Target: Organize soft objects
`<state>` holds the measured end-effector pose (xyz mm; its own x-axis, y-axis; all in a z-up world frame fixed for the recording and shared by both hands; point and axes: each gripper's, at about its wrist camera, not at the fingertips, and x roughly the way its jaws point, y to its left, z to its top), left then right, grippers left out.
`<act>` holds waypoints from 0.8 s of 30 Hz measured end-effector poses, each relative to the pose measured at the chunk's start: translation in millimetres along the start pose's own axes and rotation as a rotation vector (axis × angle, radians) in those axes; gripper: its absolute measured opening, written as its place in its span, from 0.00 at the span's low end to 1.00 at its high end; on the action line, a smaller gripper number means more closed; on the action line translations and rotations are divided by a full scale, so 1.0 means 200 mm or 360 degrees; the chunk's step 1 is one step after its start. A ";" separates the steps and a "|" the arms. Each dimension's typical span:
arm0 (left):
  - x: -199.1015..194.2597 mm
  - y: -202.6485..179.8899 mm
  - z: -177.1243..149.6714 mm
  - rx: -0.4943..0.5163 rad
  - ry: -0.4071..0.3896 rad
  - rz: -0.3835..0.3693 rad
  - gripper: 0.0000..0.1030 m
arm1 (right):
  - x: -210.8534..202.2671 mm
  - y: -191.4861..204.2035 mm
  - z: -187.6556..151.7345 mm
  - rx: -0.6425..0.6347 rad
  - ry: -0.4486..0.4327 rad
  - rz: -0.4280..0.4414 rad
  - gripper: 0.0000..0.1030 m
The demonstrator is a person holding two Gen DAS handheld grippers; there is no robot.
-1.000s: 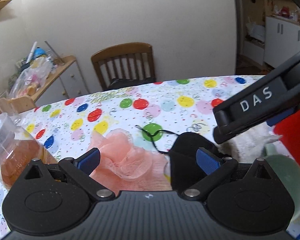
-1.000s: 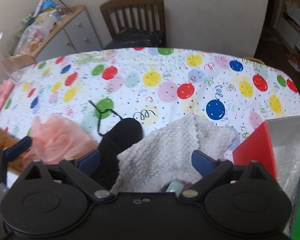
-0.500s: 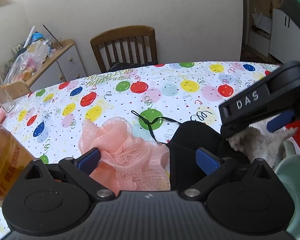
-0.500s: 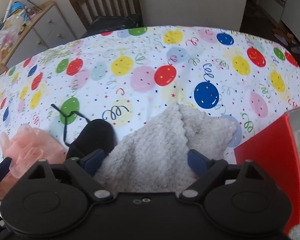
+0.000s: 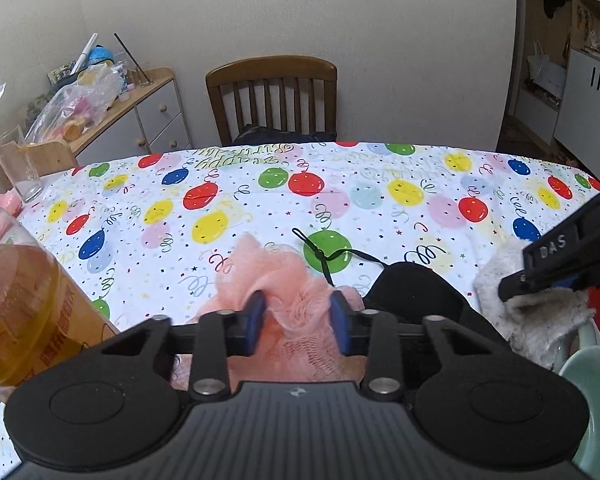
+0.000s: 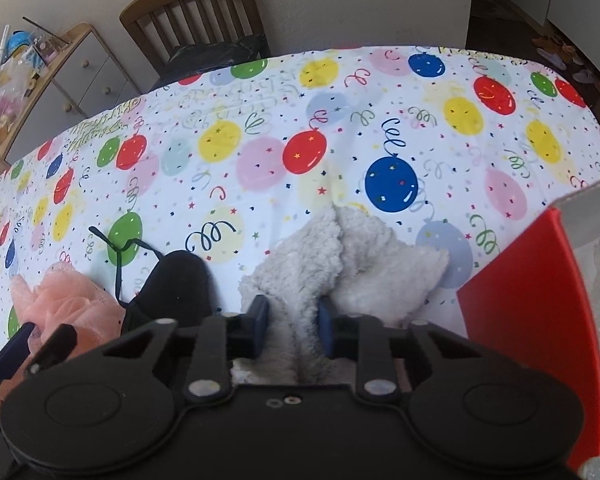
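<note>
My left gripper (image 5: 298, 322) is shut on a peach mesh bath pouf (image 5: 276, 280) at the near side of the balloon-print tablecloth (image 5: 340, 200). My right gripper (image 6: 293, 328) is shut on a fluffy white cloth (image 6: 356, 256) to the right. A black face mask (image 6: 172, 292) with a black ear loop lies between the two soft things on the table. The pouf also shows in the right wrist view (image 6: 68, 300), and the cloth in the left wrist view (image 5: 540, 320).
A bottle of amber liquid (image 5: 16, 304) stands at the near left. A red box (image 6: 540, 312) stands at the near right. A pale green bowl rim (image 5: 592, 392) sits under the cloth. A wooden chair (image 5: 272, 96) and a cluttered cabinet (image 5: 140, 112) stand beyond the table.
Both grippers have closed: the left onto the peach pouf, the right onto the white cloth. Both views have shifted as the hands moved.
</note>
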<state>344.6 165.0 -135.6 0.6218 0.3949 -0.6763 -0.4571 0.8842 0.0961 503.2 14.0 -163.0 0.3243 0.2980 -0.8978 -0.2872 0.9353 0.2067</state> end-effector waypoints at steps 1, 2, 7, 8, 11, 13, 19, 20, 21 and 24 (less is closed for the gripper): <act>-0.01 0.01 0.00 -0.0006 -0.0009 -0.0004 0.26 | -0.01 0.00 0.00 -0.0006 -0.0008 -0.0005 0.20; -0.02 0.01 0.00 -0.0016 -0.0025 -0.0004 0.20 | -0.02 0.00 -0.01 -0.0008 -0.0028 -0.0009 0.17; -0.06 0.03 0.01 -0.0024 -0.0056 -0.0043 0.11 | -0.13 -0.02 -0.02 -0.0028 -0.0122 -0.0010 0.14; -0.06 0.04 0.01 -0.0024 -0.0059 -0.0050 0.10 | -0.15 -0.02 -0.02 -0.0033 -0.0151 -0.0014 0.14; -0.09 0.04 0.01 -0.0025 -0.0070 -0.0070 0.08 | -0.22 -0.04 -0.01 -0.0027 -0.0209 -0.0008 0.13; -0.11 0.04 0.02 -0.0024 -0.0079 -0.0080 0.07 | -0.27 -0.06 -0.01 -0.0025 -0.0235 -0.0002 0.13; -0.22 0.06 0.05 -0.0030 -0.0138 -0.0113 0.05 | -0.46 -0.09 -0.01 -0.0016 -0.0339 0.0051 0.13; -0.24 0.07 0.05 -0.0033 -0.0146 -0.0118 0.05 | -0.49 -0.09 -0.01 -0.0018 -0.0356 0.0062 0.13; -0.25 0.07 0.06 -0.0035 -0.0154 -0.0123 0.05 | -0.52 -0.09 -0.01 -0.0017 -0.0373 0.0078 0.12; -0.31 0.09 0.07 -0.0054 -0.0185 -0.0143 0.04 | -0.62 -0.11 -0.03 -0.0025 -0.0410 0.0131 0.12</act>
<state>306.3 160.8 -82.7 0.7299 0.3425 -0.5916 -0.4163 0.9091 0.0127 464.0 -44.5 -58.2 0.5173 0.4138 -0.7491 -0.3357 0.9033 0.2671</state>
